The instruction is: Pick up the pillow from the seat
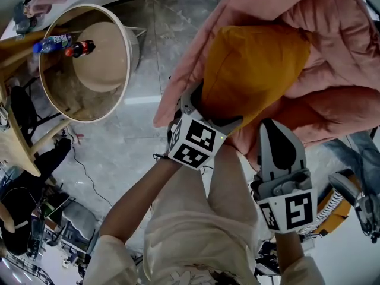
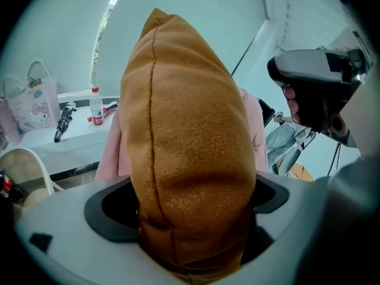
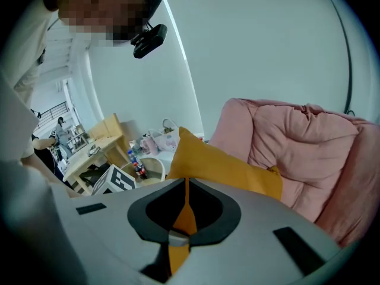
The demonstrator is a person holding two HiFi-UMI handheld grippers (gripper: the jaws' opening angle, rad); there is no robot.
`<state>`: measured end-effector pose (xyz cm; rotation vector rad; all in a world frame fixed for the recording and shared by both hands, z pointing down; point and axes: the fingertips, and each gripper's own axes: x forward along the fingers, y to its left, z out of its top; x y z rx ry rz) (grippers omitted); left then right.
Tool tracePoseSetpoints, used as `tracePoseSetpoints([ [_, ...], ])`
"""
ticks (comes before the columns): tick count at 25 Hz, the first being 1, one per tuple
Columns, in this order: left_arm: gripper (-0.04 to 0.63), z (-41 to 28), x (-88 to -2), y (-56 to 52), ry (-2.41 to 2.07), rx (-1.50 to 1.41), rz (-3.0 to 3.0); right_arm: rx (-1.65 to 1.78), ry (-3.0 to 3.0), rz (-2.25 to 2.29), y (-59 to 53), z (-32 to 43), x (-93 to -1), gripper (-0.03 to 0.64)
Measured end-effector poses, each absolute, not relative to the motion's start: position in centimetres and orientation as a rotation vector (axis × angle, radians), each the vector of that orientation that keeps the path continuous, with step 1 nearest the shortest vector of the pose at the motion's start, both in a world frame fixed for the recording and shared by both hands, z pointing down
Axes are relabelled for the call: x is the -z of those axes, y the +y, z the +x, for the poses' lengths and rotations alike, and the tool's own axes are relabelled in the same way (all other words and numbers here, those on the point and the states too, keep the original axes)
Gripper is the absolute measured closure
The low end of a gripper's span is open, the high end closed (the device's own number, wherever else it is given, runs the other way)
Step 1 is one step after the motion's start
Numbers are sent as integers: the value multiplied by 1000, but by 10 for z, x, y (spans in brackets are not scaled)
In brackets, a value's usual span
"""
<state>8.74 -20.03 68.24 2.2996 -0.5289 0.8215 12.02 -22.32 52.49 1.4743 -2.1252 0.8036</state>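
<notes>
Left tool point(image 1: 208, 116) is clamped deep on the lower end of the orange pillow point(image 1: 255, 70), its jaws sunk well into the stuffing; such a full bite suits a soft, bulky thing that would slip from a shallow grip; right tool point(image 1: 276, 138) has its jaws nearly together and appears to pinch a thin edge of the pillow, likely to steady it. Pillow lies in the hollow of the pink seat point(image 1: 350, 52), whose padding curls round its far side and top; those folds are what it must clear, so a pull toward the person looks easiest. Round cream tub point(image 1: 127, 46) with two bottles point(image 1: 65, 45) near its rim stands well apart on the left, out of the way.
</notes>
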Motion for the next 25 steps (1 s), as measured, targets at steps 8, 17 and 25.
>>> tracePoseSetpoints([
  [8, 262, 88, -683, -197, -530, -819, 2317, -793, -2126, 1483, -227, 126, -525, 589],
  [17, 303, 90, -659, -182, -525, -799, 2335, -803, -2083, 1522, -221, 131, -524, 584],
  [25, 304, 83, -633, -166, -532, -780, 2345, -792, -2095, 1537, -205, 124, -506, 529],
])
